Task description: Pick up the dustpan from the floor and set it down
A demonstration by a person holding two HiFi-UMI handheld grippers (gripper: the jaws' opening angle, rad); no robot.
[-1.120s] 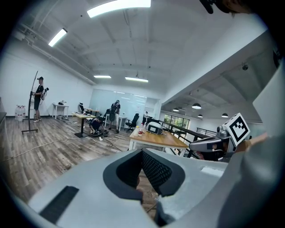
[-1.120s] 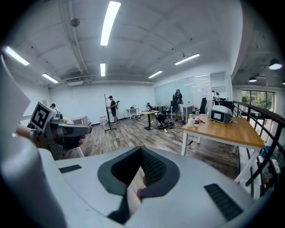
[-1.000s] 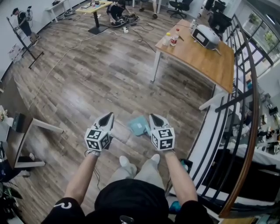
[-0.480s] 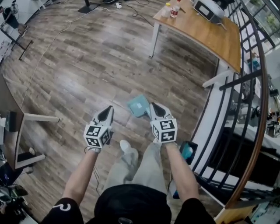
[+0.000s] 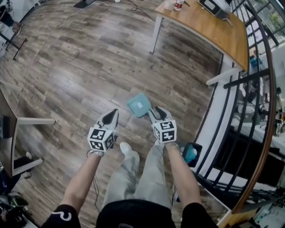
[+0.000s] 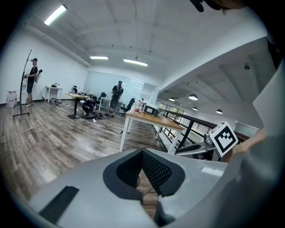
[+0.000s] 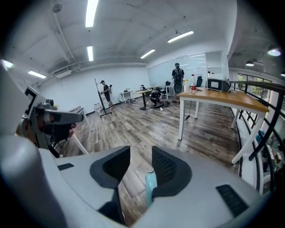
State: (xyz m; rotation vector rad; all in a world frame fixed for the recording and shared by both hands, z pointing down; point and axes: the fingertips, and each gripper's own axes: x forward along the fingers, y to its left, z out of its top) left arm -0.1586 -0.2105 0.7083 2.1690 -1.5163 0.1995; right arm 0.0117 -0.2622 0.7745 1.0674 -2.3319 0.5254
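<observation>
Both tools have come down toward the floor since the earlier frame, and the right tool has just been opening its jaws. They now stand moderately wide, with the dustpan's teal handle between them. The handle sits close to the right-hand pad and has a clear gap on its other side, so nothing is gripped yet. Our left tool has its jaws drawn together at the tips, with only floor showing past them.

The dustpan lies on the floor just beyond the right tool's nose, nearer that tool than the left one. It is just beyond our shoe and well apart from the wooden surface at far right.

We judge the main risk to be the off-centre handle. If we close now, one pad would meet it first and could push it sideways or catch only its end. The pan could then twist or slip out on the lift. The pan's weight hangs far from the grip, which adds to that.

We can read no words. The cubes on the tools carry only black-and-white square markers, and any label on the bottles is too small to make out.
</observation>
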